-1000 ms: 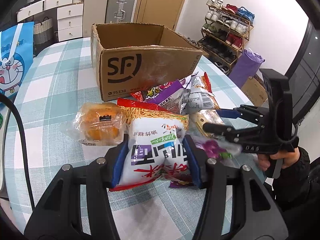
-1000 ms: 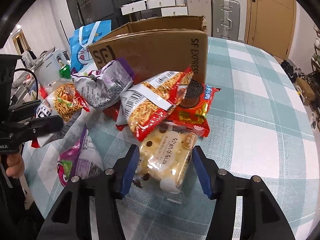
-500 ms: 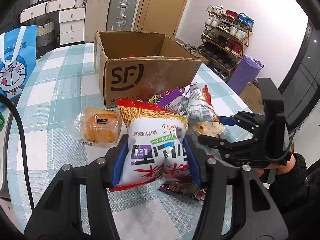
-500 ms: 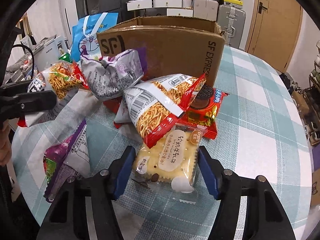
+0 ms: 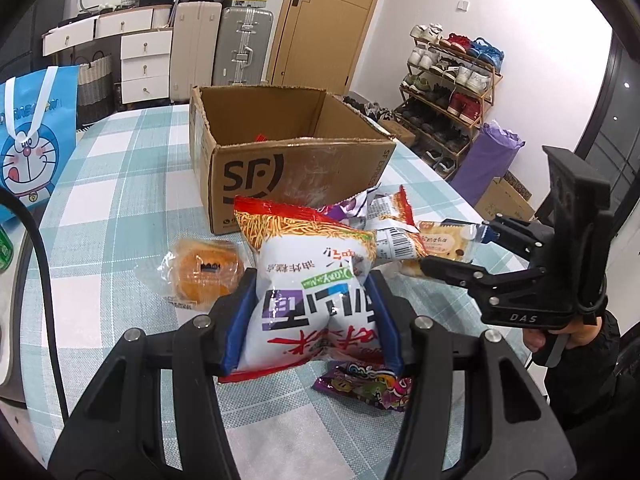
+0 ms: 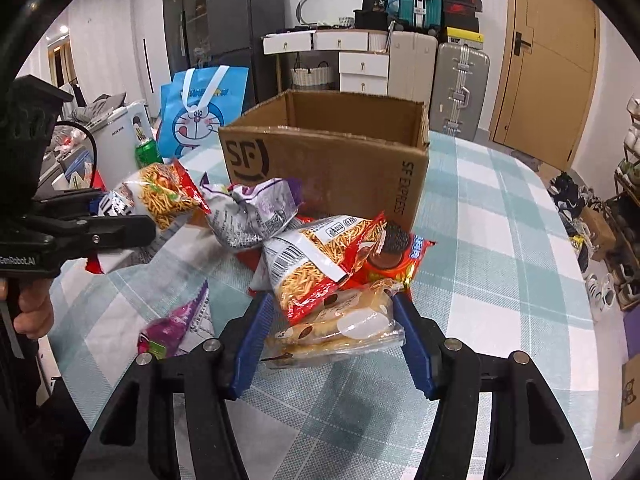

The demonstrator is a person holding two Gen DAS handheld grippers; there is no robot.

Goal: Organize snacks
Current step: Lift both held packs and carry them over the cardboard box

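My left gripper (image 5: 312, 320) is shut on a white and red noodle snack bag (image 5: 316, 280) and holds it above the table, in front of the open SF cardboard box (image 5: 296, 168). My right gripper (image 6: 332, 340) is shut on a clear-wrapped biscuit pack (image 6: 340, 328) and holds it off the table; it shows in the left wrist view (image 5: 444, 242) too. A heap of snack bags (image 6: 320, 256) lies in front of the box (image 6: 332, 164). A wrapped orange cake (image 5: 204, 272) lies left of the heap.
A purple candy bag (image 5: 364, 384) lies on the checked tablecloth (image 5: 120, 200) below my left gripper. A blue Doraemon bag (image 5: 32, 148) stands at the table's left edge. A green can (image 6: 148, 152) stands near it. A shoe rack (image 5: 448, 92) stands beyond the table's right side.
Both grippers have risen with their packs. The biscuit pack has come off the table. The box interior now shows more.
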